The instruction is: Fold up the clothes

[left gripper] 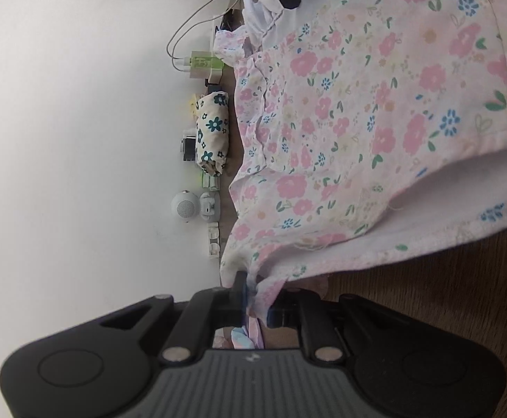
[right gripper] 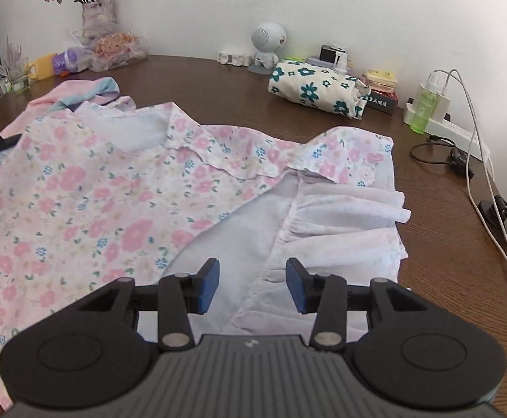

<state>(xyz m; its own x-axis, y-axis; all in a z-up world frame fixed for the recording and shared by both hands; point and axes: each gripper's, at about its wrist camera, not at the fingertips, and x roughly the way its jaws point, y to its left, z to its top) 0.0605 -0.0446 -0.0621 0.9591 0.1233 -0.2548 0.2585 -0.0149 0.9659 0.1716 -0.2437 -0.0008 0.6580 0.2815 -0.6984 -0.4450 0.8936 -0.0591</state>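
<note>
Left claw (left gripper: 255, 301) pinches floral garment (left gripper: 340, 111); right claw (right gripper: 252, 285) gapes empty above it.

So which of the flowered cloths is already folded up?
The cream one with teal flowers, a tidy bundle near the wall. The pink-flowered garment lies spread open on the table.

Brown wooden table (right gripper: 218, 80), floral garment (right gripper: 96, 188), folded cloth (right gripper: 316, 88), power strip (right gripper: 452, 130)

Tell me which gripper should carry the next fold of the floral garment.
Left, probably. The left gripper is already shut on the pink floral garment, lifting its edge; the right gripper hangs open above the white lining, gripping nothing.
</note>
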